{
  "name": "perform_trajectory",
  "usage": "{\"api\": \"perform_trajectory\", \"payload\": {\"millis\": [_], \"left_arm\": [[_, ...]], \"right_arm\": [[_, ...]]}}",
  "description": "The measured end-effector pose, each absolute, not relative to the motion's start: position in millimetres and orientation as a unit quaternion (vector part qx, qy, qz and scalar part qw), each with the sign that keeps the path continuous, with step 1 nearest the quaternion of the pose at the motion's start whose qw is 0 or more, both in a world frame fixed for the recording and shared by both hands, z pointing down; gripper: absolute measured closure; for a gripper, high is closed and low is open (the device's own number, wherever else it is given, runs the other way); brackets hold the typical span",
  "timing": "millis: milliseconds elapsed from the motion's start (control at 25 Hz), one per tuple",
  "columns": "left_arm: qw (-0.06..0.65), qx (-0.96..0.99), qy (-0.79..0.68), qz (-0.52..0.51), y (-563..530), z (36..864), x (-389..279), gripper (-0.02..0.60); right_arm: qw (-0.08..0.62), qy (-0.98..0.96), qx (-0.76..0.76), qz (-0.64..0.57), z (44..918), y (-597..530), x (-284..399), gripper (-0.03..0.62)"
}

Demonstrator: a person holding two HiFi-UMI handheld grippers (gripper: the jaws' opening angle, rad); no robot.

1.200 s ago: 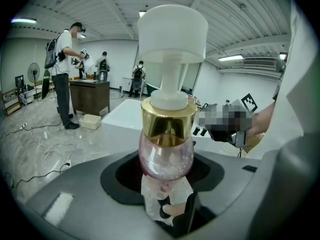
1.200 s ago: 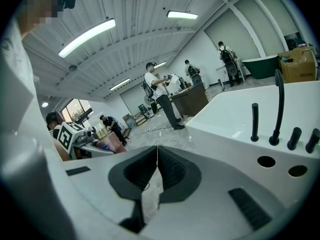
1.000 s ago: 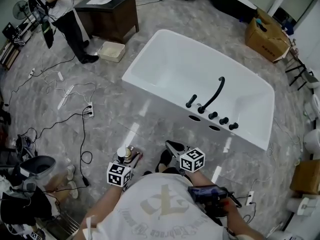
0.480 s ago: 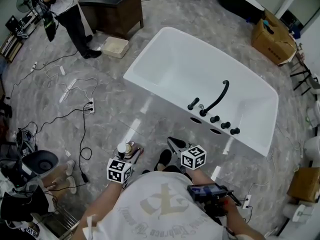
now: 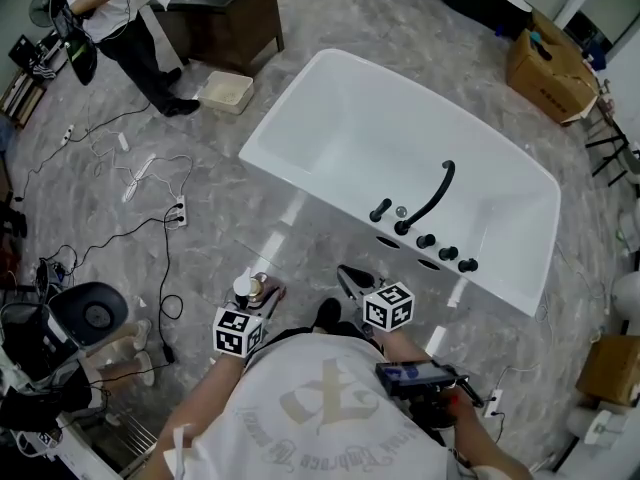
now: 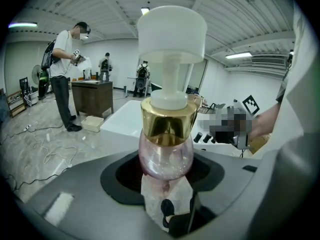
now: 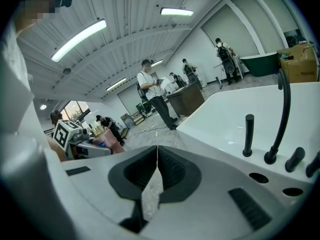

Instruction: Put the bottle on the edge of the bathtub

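Observation:
The bottle [image 5: 250, 290] has a pink glass body, a gold collar and a white pump cap. It stands upright in my left gripper [image 5: 256, 298], whose jaws are shut on its round body [image 6: 166, 159]. My right gripper [image 5: 350, 280] hangs beside it on the right, jaws shut with nothing between them [image 7: 157, 149]. The white bathtub [image 5: 290, 173] lies just ahead, with a black faucet [image 5: 430, 200] and several black knobs on its broad near rim [image 7: 225, 149]. Both grippers are short of that rim, over the marble floor.
Cables and a power strip [image 5: 180, 213] lie across the floor at the left. A person [image 5: 120, 23] stands by a dark wooden cabinet [image 5: 225, 13] at the back left, with a shallow tray [image 5: 225, 90] on the floor. A cardboard box [image 5: 545, 63] sits at the back right.
Both grippers have moved a little forward toward the bathtub's near rim. The bottle stays gripped in the left one.

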State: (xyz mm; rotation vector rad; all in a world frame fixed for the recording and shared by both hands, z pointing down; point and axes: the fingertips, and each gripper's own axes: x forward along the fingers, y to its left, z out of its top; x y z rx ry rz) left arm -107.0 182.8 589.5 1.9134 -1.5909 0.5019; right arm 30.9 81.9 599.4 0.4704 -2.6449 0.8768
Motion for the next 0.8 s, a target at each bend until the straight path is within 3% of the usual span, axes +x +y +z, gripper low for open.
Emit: {"api": "perform_trajectory", "payload": {"millis": [800], "left_arm": [[0.281, 0.724, -0.596, 0.204, 113, 577, -93, 0.359]], "right_arm": [[0.146, -0.92, 0.173, 0.319, 604, 29, 54, 0.588]]}}
